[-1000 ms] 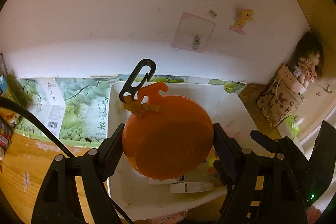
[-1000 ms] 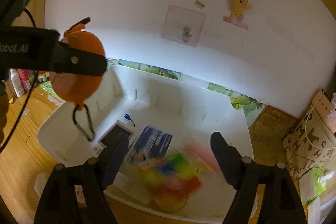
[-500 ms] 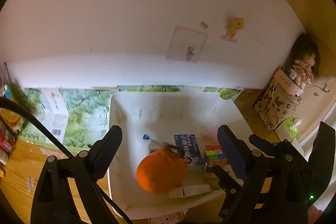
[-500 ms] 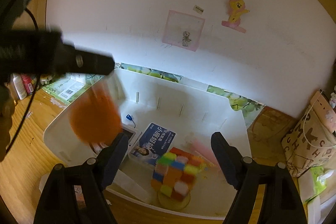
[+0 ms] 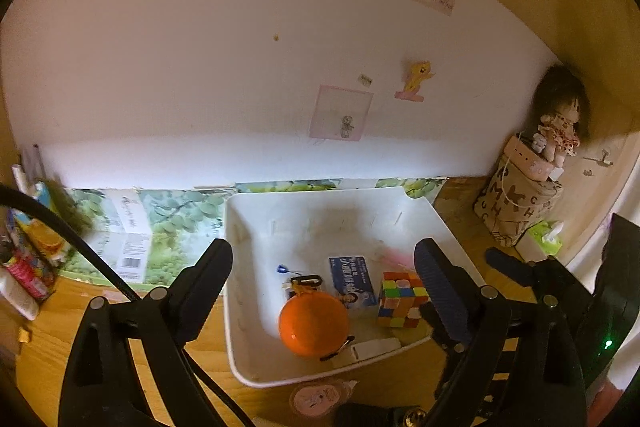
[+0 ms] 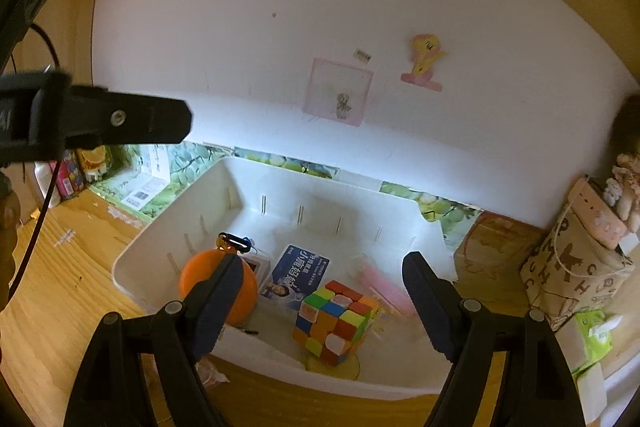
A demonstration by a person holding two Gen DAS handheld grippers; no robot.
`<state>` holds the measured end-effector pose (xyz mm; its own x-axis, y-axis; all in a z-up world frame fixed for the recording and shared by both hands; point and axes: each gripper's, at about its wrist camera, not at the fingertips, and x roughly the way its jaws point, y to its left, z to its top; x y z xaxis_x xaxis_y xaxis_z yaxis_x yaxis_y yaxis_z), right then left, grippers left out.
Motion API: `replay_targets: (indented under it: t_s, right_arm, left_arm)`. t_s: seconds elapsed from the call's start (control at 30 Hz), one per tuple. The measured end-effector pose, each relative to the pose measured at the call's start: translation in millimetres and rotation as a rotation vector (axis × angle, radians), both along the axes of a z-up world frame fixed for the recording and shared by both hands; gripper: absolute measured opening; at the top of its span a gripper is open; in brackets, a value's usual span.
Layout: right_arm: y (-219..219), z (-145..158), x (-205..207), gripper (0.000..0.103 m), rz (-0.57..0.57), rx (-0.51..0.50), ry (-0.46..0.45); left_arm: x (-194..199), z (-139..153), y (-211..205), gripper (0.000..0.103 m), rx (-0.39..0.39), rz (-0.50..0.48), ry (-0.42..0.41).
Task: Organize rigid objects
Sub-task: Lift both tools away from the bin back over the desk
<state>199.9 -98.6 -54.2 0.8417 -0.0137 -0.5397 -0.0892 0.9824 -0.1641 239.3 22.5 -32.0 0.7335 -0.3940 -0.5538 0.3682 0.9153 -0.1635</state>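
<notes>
Both tongs, left point(image 5: 322, 287) and right point(image 6: 322, 291), gape empty; orange disc point(image 5: 314, 323) released, now lying in white bin point(image 5: 256, 227) beside cube point(image 5: 402, 303). Placement done.

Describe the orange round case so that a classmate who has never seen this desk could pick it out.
Find the white bin on the wooden desk. The orange round case lies inside, left of the colour cube. It alone is a smooth orange disc with black clips.
</notes>
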Motion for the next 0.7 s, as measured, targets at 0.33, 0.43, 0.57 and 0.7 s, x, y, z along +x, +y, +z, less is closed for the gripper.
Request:
replay_targets:
  t_s: [0.33, 0.43, 0.57, 0.7]
  right_arm:
    - [7, 11, -46, 0.083, -0.032, -0.052, -0.012]
    - [9, 6, -64, 0.083, -0.038, -0.052, 0.011]
    - [9, -4, -84, 0.083, -0.046, -0.012, 0.057]
    - [7, -13, -102, 0.083, -0.063, 0.032, 0.105]
  left_arm:
    - [-43, 5, 14, 0.095, 0.027, 0.03, -0.014]
    - [-53, 1, 16, 0.095, 0.023, 0.034, 0.014]
    - [-67, -8, 19, 0.095, 0.02, 0.034, 0.05]
    - [-79, -18, 21, 0.095, 0.039, 0.036, 0.081]
